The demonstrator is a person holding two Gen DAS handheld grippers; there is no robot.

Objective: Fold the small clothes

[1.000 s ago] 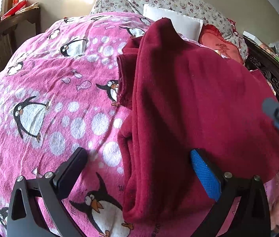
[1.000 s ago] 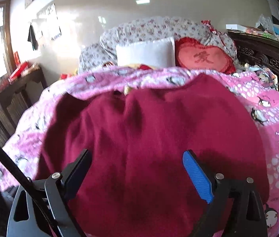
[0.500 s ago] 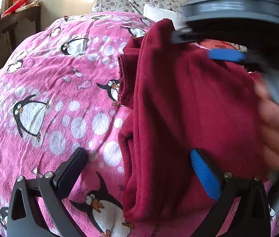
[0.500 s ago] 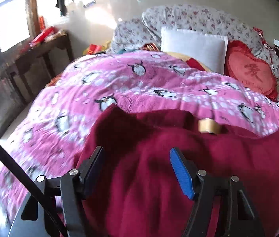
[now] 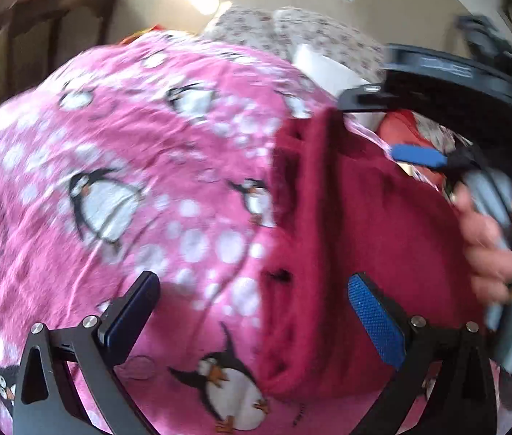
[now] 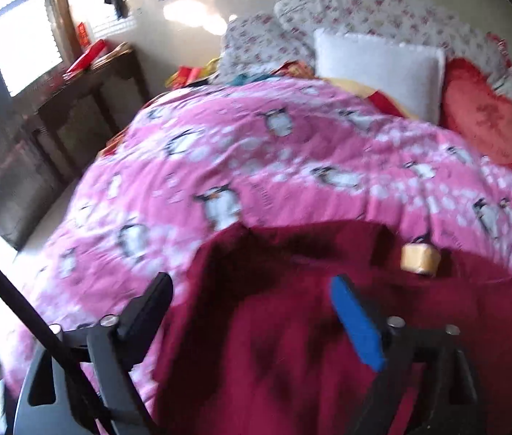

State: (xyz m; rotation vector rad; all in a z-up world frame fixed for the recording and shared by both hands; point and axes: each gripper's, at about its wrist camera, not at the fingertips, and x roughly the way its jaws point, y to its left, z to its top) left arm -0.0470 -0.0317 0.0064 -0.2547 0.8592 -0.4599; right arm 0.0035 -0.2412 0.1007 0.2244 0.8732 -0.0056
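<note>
A dark red knitted garment (image 5: 375,239) lies partly folded on the pink penguin blanket (image 5: 140,181). My left gripper (image 5: 256,311) is open and empty, above the garment's left edge near its front end. In the left wrist view the right gripper (image 5: 383,127) hovers open over the garment's far end, held by a hand (image 5: 488,239). In the right wrist view the right gripper (image 6: 252,311) is open and empty above the garment (image 6: 328,326), near its collar with a tan label (image 6: 419,258).
White (image 6: 379,69), red heart-shaped (image 6: 488,127) and floral (image 6: 364,14) pillows lie at the head of the bed. A dark wooden side table (image 6: 85,108) stands to the left below a window. The blanket (image 6: 256,152) covers the bed.
The right gripper has swung across the garment to its far collar end. The left gripper has shifted and tilted a little to the left. Both stay open.
</note>
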